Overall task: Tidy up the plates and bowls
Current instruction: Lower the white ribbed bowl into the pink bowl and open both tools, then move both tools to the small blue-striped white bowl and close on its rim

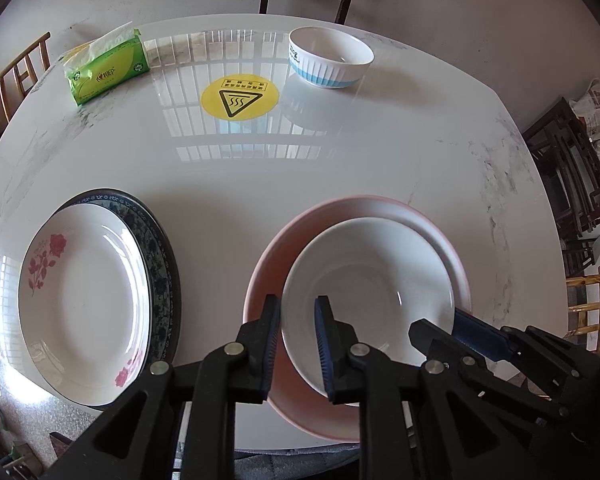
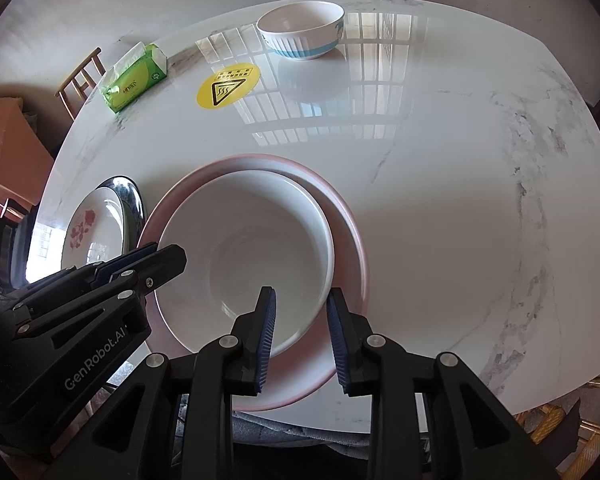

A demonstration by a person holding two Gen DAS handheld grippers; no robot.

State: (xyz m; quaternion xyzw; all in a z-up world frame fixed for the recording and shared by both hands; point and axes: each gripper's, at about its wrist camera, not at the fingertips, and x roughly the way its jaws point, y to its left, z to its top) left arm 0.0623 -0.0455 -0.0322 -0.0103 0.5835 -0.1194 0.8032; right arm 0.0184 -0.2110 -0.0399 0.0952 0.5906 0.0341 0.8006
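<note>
Both my grippers straddle the rim of the white bowl (image 2: 256, 256), nested in the wide pink bowl (image 2: 352, 240): left gripper (image 1: 298, 344) and right gripper (image 2: 302, 340) each slightly parted, pads off the glossy ceramic, nothing held. That looks like a stacking step finished. Next I'd say fetch the ribbed blue-striped bowl (image 1: 332, 58), far beyond the pink bowl, near the yellow sticker (image 1: 240, 94).

Surface: glossy white marble-look table (image 1: 380, 152).
Under the gripper tips: pink plate (image 1: 320, 216).
Left of them: dark patterned plate (image 1: 156, 248).
Far ahead: striped bowl (image 1: 330, 58), yellow warning sticker (image 1: 240, 96), green tissue pack (image 1: 106, 70).
</note>
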